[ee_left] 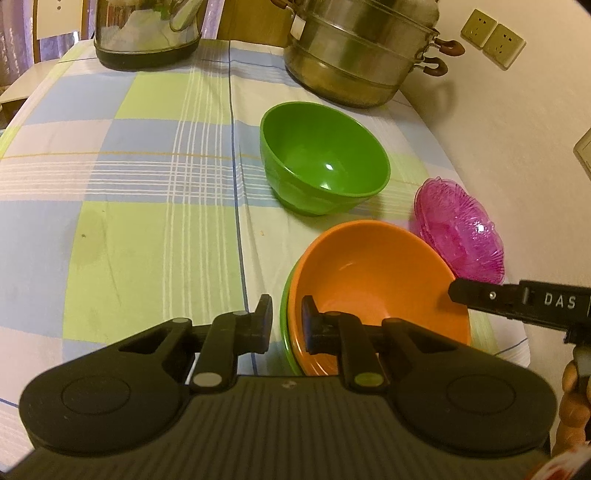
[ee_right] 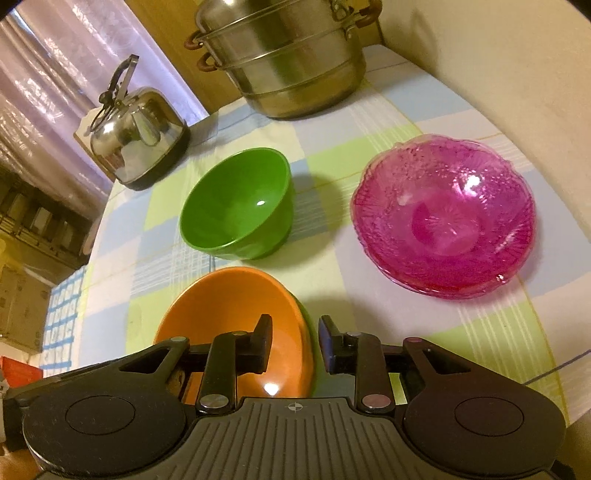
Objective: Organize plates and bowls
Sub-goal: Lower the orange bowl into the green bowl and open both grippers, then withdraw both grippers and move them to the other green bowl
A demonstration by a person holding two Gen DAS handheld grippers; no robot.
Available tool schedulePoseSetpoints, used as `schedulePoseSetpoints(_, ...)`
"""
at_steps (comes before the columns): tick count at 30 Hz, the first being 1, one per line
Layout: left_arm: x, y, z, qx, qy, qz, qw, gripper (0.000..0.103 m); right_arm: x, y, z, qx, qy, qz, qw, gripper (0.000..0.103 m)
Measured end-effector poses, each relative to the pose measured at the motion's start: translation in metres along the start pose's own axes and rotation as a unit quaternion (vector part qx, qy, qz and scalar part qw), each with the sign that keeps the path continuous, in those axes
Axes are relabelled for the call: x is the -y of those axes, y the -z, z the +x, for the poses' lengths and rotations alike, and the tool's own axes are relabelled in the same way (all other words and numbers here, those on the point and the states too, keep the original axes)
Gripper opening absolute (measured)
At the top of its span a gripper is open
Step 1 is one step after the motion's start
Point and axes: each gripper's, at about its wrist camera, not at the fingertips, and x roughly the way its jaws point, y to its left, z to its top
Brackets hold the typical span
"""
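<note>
An orange bowl [ee_left: 376,273] [ee_right: 229,306] sits nested in a green bowl [ee_left: 286,314] near the table's front. My left gripper [ee_left: 286,321] is shut on the near rim of this pair, one finger outside and one inside. My right gripper [ee_right: 295,341] straddles the opposite rim with its jaws open, and a gap shows beside the inner finger [ee_right: 264,343]. Its black finger [ee_left: 465,295] shows in the left wrist view. A second green bowl [ee_left: 325,162] [ee_right: 236,206] stands alone farther back. Stacked pink glass dishes [ee_left: 461,236] [ee_right: 443,218] rest by the wall.
A steel steamer pot [ee_left: 354,55] [ee_right: 288,62] and a kettle [ee_left: 147,33] [ee_right: 136,136] stand at the back of the checked tablecloth [ee_left: 129,184]. A wall [ee_left: 517,147] borders the table on the right. A hand [ee_left: 572,398] shows at the lower right.
</note>
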Motion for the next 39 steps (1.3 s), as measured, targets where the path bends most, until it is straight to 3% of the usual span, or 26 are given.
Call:
schedulePoseSetpoints(14, -0.001, 0.015, -0.033, 0.024, 0.004, -0.025, 0.9994, 0.016, 0.023, 0.023, -0.025, 0.016, -0.001, 0.035, 0.999, 0.028)
schedulePoseSetpoints(19, 0.0, 0.031, -0.051, 0.026, -0.005, -0.021, 0.9994, 0.025, 0.016, 0.037, -0.037, 0.014, 0.015, 0.01, 1.0, 0.03)
schedulePoseSetpoints(21, 0.0, 0.038, -0.059, 0.028, -0.011, -0.021, 0.9993, 0.031, 0.01, 0.044, -0.042, 0.014, 0.022, -0.013, 1.0, 0.044)
schedulePoseSetpoints(22, 0.002, 0.042, -0.063, 0.03, -0.013, -0.018, 0.9993, 0.037, 0.007, 0.048, -0.045, 0.015, 0.024, -0.022, 0.999, 0.059)
schedulePoseSetpoints(23, 0.003, 0.045, -0.066, 0.032, -0.015, -0.017, 0.9992, 0.04, 0.005, 0.053, -0.048, 0.015, 0.026, -0.029, 0.999, 0.068)
schedulePoseSetpoints(25, 0.006, 0.051, -0.073, 0.035, -0.02, -0.014, 0.9991, 0.047, 0.001, 0.06, -0.052, 0.015, 0.029, -0.041, 0.999, 0.068)
schedulePoseSetpoints(28, 0.012, 0.058, -0.08, 0.041, -0.027, -0.006, 0.9988, 0.069, -0.005, 0.07, -0.057, 0.01, 0.035, -0.058, 0.998, 0.07)
schedulePoseSetpoints(31, 0.018, 0.066, -0.084, 0.042, -0.034, 0.0, 0.9986, 0.079, -0.008, 0.078, -0.06, 0.004, 0.035, -0.064, 0.997, 0.072)
schedulePoseSetpoints(39, 0.021, 0.082, -0.088, 0.04, -0.046, 0.002, 0.9982, 0.084, -0.001, 0.087, -0.065, -0.005, 0.038, -0.045, 0.998, 0.073)
